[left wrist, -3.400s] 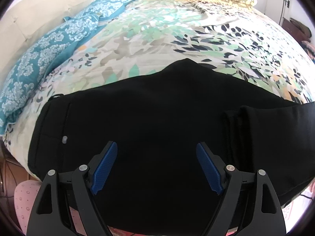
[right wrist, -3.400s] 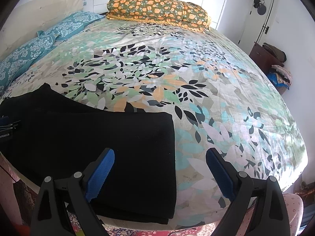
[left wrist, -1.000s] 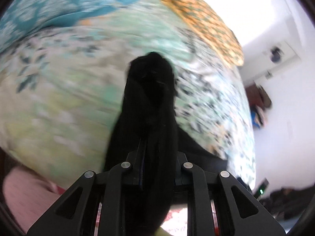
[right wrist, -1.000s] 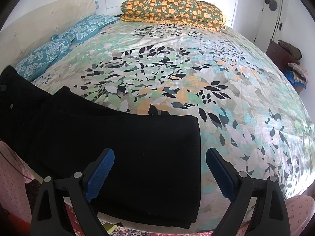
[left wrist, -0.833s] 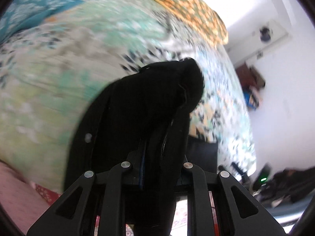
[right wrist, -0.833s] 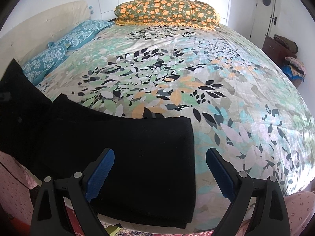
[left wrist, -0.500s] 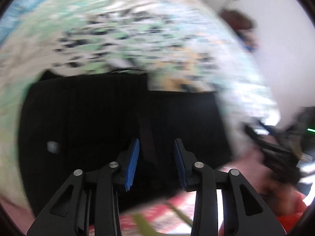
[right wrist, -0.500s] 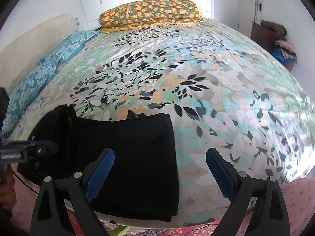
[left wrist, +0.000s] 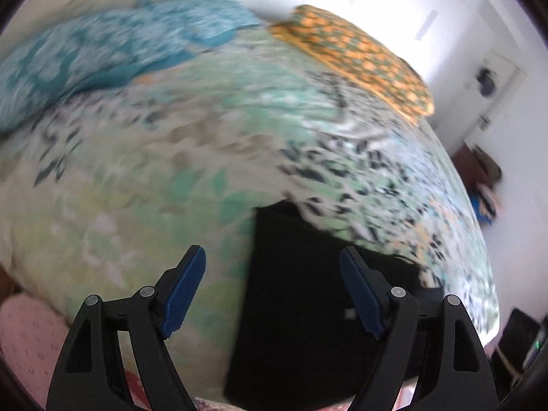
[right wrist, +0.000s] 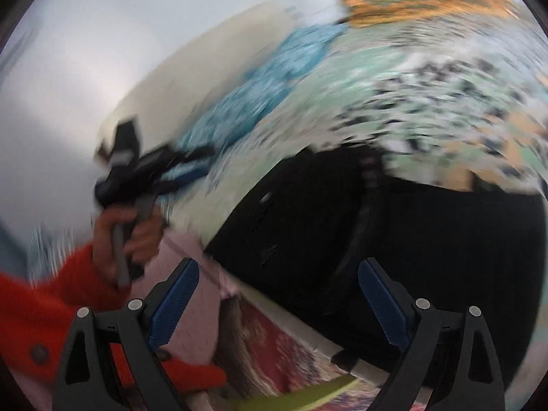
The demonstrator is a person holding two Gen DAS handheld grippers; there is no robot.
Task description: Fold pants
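Note:
The black pants (left wrist: 325,291) lie folded into a compact stack at the near edge of the leaf-print bed cover (left wrist: 154,188). My left gripper (left wrist: 271,251) hovers above the stack's left edge. Its jaws are opening and hold nothing. In the blurred right wrist view the pants (right wrist: 411,222) fill the right half. My right gripper (right wrist: 279,263) is open and empty over their near left corner. At the left of that view a hand (right wrist: 116,236) in a red sleeve (right wrist: 51,294) holds the left gripper (right wrist: 185,171) above the bed, clear of the pants.
Blue pillows (left wrist: 102,54) lie at the far left of the bed and an orange patterned pillow (left wrist: 356,54) at its head. A dark dresser (left wrist: 479,167) stands by the right wall. A red patterned rug (right wrist: 274,349) lies below the bed's edge.
My left gripper, shut on a bunch of the pants a second ago, carried it over the legs, let go and opened wide. The right wrist view swung left, its gripper still open.

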